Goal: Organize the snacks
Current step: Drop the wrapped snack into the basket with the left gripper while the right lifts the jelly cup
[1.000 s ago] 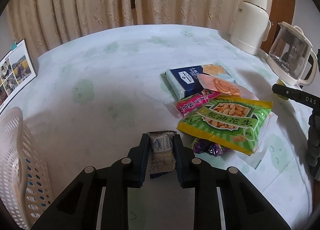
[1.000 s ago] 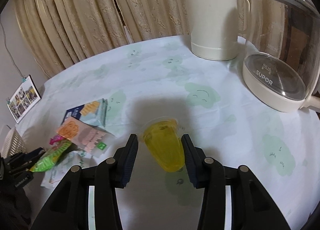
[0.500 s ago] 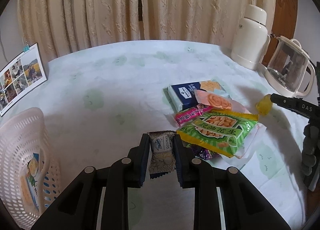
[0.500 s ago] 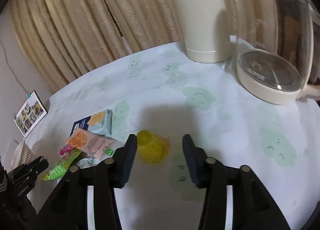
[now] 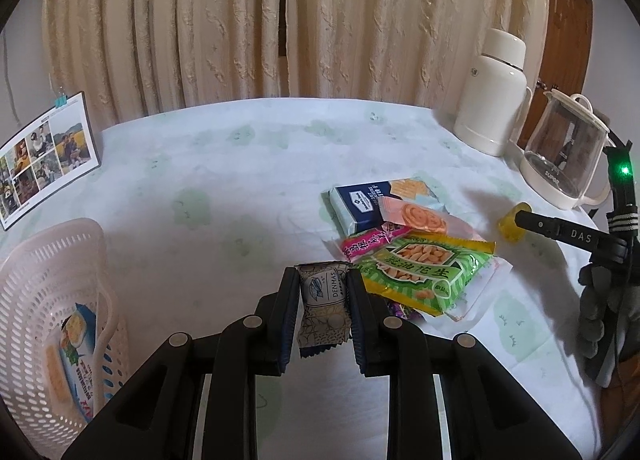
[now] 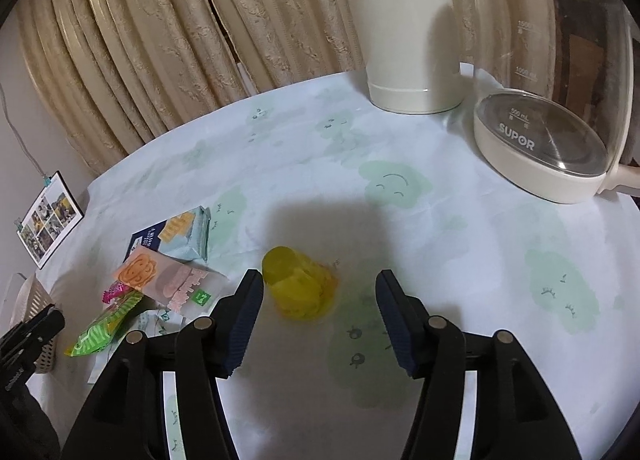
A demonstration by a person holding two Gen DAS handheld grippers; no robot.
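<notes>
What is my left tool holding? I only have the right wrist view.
Observer: The left tool is shut on a small beige and blue wrapped snack printed DENMAS.
Operator: Is anything inside the white perforated plastic basket?
Observer: Yes, one blue and white biscuit packet lies in it.
Operator: Is anything hidden under the green peanut bag?
Observer: A purple wrapper peeks out from under its near edge.
</notes>
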